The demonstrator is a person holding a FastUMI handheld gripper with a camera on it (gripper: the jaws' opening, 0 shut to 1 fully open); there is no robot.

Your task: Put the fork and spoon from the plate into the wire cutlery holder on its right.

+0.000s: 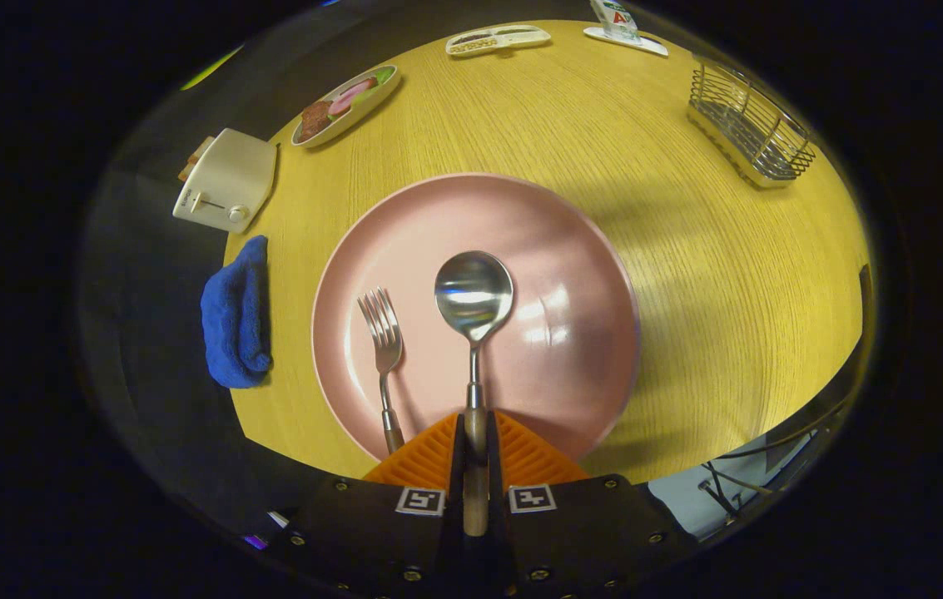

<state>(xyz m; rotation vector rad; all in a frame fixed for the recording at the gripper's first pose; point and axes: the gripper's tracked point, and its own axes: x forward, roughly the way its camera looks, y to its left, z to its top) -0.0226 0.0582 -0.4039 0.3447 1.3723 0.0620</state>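
Fingers (475, 433) pinched tight on the spoon (473, 295) handle, its bowl out ahead over the pink plate (571, 249). The fork (384, 349) lies on the plate just left. The wire cutlery holder (750, 129) sits far right on the table (729, 291).

My gripper (475, 433) at bottom centre, black body w/ small screws, ribbed finger pads (521, 453), two square b/w markers behind my fingers

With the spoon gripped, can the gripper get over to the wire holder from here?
Probably yes. The gripper is shut on the spoon, and only bare table lies between the plate and the wire cutlery holder.
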